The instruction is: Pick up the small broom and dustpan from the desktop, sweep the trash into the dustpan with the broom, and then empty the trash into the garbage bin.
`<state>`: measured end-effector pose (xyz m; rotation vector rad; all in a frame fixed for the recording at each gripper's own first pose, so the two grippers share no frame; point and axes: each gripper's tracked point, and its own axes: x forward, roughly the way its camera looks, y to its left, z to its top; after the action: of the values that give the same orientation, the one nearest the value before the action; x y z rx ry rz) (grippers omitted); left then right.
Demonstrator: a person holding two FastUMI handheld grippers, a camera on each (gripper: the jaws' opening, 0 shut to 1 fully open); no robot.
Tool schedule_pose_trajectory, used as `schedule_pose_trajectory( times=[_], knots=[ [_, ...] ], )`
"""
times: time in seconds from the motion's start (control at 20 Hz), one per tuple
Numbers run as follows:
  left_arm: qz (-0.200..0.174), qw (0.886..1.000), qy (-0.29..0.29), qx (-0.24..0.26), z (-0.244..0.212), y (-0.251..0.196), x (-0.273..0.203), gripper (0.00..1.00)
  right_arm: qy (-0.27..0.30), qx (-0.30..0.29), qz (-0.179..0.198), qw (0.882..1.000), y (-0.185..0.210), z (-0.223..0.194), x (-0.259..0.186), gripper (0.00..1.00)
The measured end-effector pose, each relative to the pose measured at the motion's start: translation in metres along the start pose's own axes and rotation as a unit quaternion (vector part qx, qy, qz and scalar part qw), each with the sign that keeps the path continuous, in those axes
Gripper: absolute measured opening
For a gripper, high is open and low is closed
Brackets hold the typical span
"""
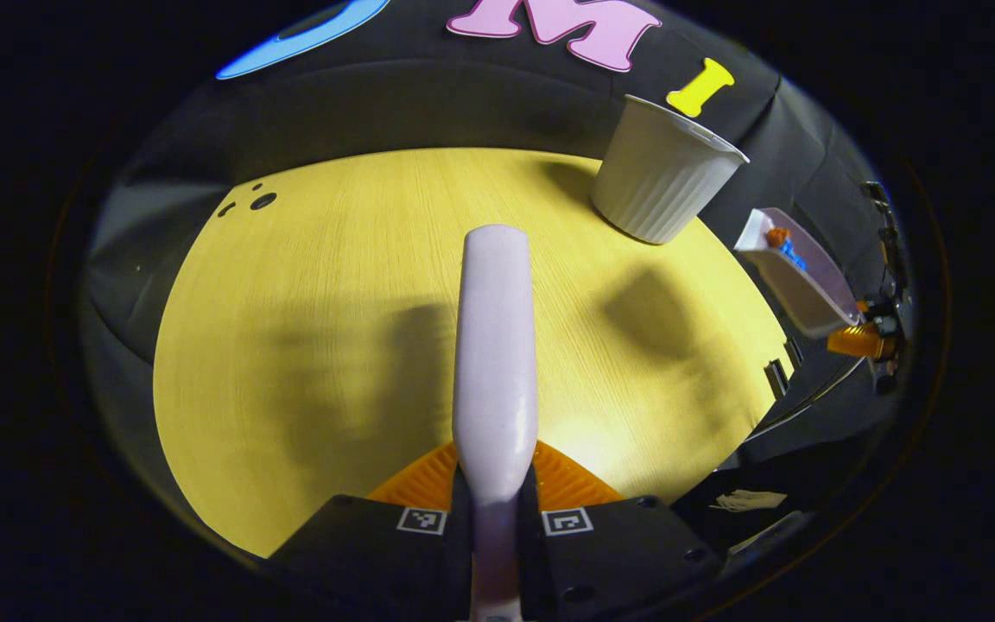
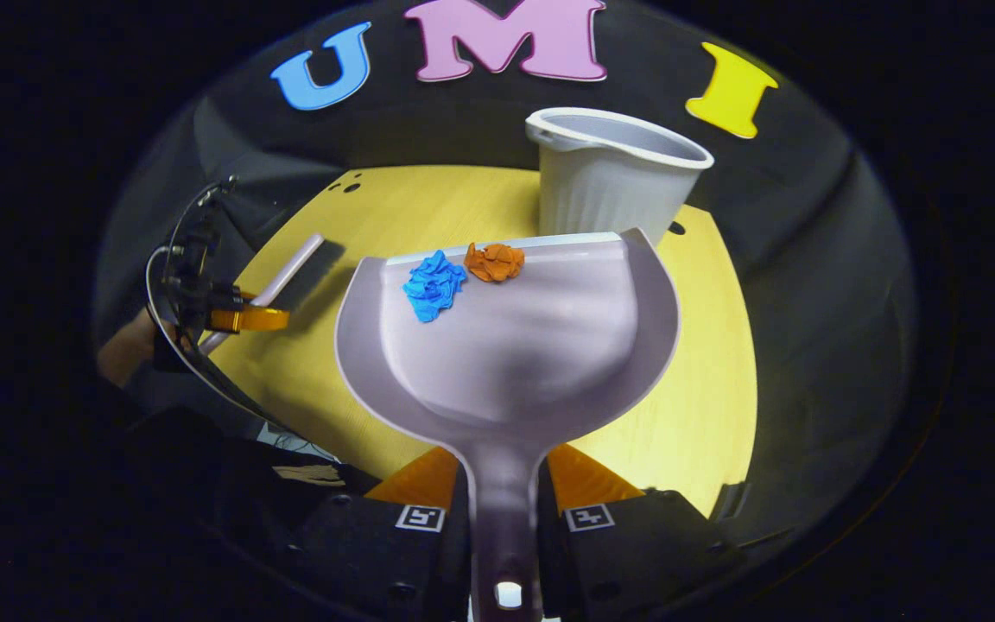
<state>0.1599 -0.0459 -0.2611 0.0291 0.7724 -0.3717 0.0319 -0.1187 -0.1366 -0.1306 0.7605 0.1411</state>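
In the left gripper view my left gripper (image 1: pixel 495 510) is shut on the pale lilac broom (image 1: pixel 495 345), whose handle runs straight ahead over the yellow table (image 1: pixel 307 345). In the right gripper view my right gripper (image 2: pixel 502 510) is shut on the handle of the lilac dustpan (image 2: pixel 515 345), held above the table. A crumpled blue scrap (image 2: pixel 433 283) and an orange scrap (image 2: pixel 494 261) lie near the pan's front lip. The white ribbed garbage bin (image 2: pixel 605 177) stands just beyond that lip. The left gripper view shows the bin (image 1: pixel 662 177) at the far right and the dustpan (image 1: pixel 795 276) beside it.
The round yellow table (image 2: pixel 713 389) ends in a curved edge with black cloth around it. Small dark holes (image 1: pixel 262 200) mark its far left part. In the right gripper view the left gripper (image 2: pixel 234 315) with the broom (image 2: pixel 290 268) and a hand sits at the left.
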Motion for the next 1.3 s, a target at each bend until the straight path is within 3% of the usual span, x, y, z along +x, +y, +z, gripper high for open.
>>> schedule_pose_trajectory(
  times=[0.15,0.2,0.45,0.6,0.7,0.75,0.9,1.05,1.2,1.3],
  knots=[
    [0.009,1.0,0.004,0.002,-0.004,0.011,-0.008,0.22,-0.006,0.027,-0.004,1.0,-0.018,0.026,-0.029,0.35],
    [0.012,1.0,0.004,0.002,-0.003,0.017,-0.011,0.26,-0.016,0.033,-0.004,0.999,-0.022,0.037,-0.036,0.35],
    [0.026,0.999,0.004,-0.026,-0.002,0.038,-0.019,0.26,-0.057,0.053,-0.016,0.997,-0.05,0.096,-0.053,0.35],
    [0.041,0.998,-0.002,-0.041,-0.002,0.047,-0.026,0.25,-0.074,0.053,-0.053,0.994,-0.079,0.13,-0.041,0.35],
    [0.051,0.997,-0.007,-0.053,-0.001,0.053,-0.032,0.22,-0.085,0.065,-0.058,0.993,-0.09,0.154,-0.029,0.35],
    [0.054,0.997,-0.01,-0.062,-0.002,0.055,-0.035,0.26,-0.092,0.069,-0.061,0.991,-0.095,0.167,-0.023,0.35],
    [0.06,0.993,-0.021,-0.104,-0.003,0.061,-0.045,0.29,-0.111,0.039,-0.099,0.988,-0.124,0.207,0.002,0.35],
    [0.089,0.989,-0.027,-0.116,-0.004,0.069,-0.052,0.26,-0.127,0.024,-0.128,0.983,-0.148,0.238,0.02,0.35],
    [0.096,0.985,-0.04,-0.14,-0.005,0.07,-0.06,0.25,-0.128,0.017,-0.142,0.981,-0.161,0.251,0.044,0.35],
    [0.1,0.982,-0.044,-0.155,-0.008,0.068,-0.061,0.26,-0.119,-0.017,-0.176,0.977,-0.173,0.251,0.058,0.35]
  ],
)
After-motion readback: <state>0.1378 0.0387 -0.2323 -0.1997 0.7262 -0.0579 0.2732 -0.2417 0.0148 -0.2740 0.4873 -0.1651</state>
